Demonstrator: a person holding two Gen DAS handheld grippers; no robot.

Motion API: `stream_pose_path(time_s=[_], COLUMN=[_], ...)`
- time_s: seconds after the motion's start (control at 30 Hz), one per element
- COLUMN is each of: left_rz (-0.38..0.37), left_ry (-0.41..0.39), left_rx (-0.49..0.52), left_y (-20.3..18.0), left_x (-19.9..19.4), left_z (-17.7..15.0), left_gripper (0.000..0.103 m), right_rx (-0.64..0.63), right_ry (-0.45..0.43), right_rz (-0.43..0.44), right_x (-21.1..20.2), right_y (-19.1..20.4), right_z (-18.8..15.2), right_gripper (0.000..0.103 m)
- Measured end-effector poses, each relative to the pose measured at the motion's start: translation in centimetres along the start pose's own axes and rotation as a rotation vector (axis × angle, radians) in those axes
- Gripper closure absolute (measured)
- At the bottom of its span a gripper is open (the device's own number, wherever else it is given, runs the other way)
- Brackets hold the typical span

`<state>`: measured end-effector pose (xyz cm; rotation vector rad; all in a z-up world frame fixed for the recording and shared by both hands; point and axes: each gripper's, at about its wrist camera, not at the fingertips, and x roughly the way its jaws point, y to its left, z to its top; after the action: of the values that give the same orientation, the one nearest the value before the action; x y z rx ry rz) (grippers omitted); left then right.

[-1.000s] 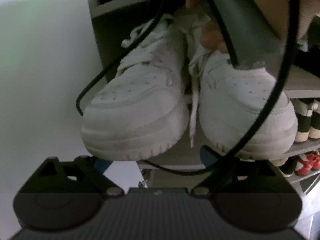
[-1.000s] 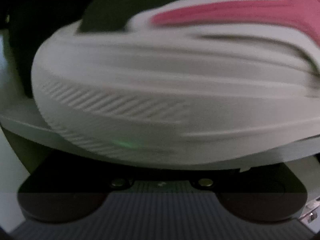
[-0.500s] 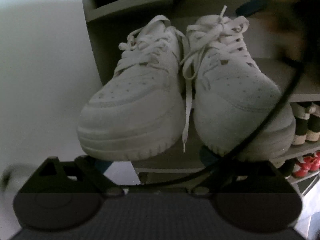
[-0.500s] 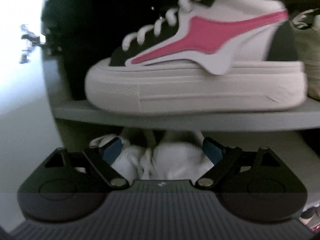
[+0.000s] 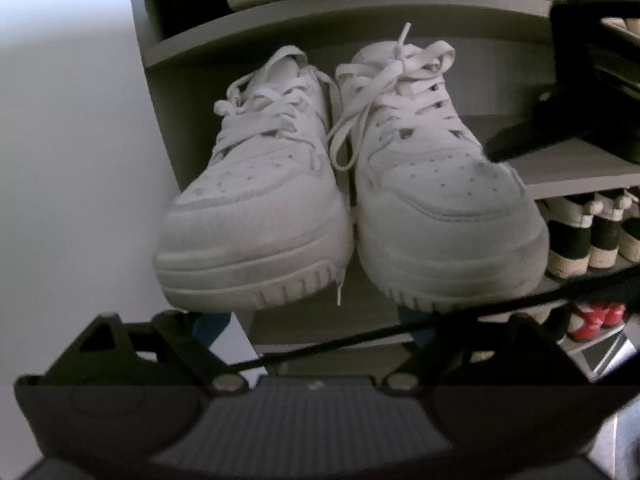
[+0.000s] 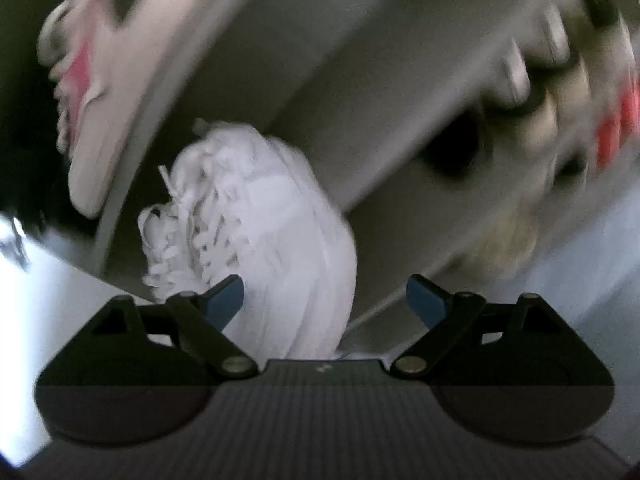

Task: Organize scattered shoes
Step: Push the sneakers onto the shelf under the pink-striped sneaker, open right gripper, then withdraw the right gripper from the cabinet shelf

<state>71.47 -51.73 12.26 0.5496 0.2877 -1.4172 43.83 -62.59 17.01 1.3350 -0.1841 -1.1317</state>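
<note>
A pair of white sneakers stands side by side on a grey rack shelf (image 5: 568, 164), toes toward me: the left shoe (image 5: 256, 216) and the right shoe (image 5: 440, 208). My left gripper (image 5: 316, 326) is open and empty just below and in front of their toes, its blue tips partly hidden behind the soles. The right wrist view is blurred and tilted. It shows the white pair (image 6: 264, 232) from the side, with my right gripper (image 6: 324, 300) open and empty close in front of it. The right gripper's black body (image 5: 592, 80) shows at the left view's right edge.
A white and pink platform shoe (image 6: 100, 80) sits on the shelf above (image 5: 360, 12). Lower shelves hold black-and-cream shoes (image 5: 580, 236) and red shoes (image 5: 596, 316). A white wall (image 5: 72, 160) runs left of the rack. A black cable (image 5: 400, 336) crosses in front of my left gripper.
The right gripper has pulled back from the upper shelf and swung down and tilted, so it faces the white pair. The hand and cable have left the white shoes. The left gripper barely moved.
</note>
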Motion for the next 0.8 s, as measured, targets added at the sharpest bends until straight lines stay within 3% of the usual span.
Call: stream_pose_path(time_s=[0.07,0.1,0.27,0.57,0.8], left_rz=[-0.002,-0.001,0.026,0.054,0.017], left_ry=[0.008,0.014,0.02,0.039,0.089], left_rx=[-0.004,-0.01,-0.029,-0.028,-0.023], left_y=[-0.2,-0.4,-0.5,-1.4,-1.7], left_x=[0.3,0.9,2.9,7.7,9.2], left_z=[0.8,1.5,3.7,7.3,7.2], left_gripper=[0.011,0.011,0.012,0.014,0.013], right_rx=[0.102,0.139,0.105,0.061,0.015], right_ry=[0.035,0.048,0.021,-0.01,-0.053], right_rz=[0.087,0.117,0.129,0.141,0.178], right_x=[0.8,1.0,2.8,6.6,9.7], right_y=[-0.8,-1.2,0.7,2.4,3.9], right_z=[-0.7,-0.9,-0.9,2.0,2.9], right_gripper=[0.024,0.035,0.037,0.038,0.036])
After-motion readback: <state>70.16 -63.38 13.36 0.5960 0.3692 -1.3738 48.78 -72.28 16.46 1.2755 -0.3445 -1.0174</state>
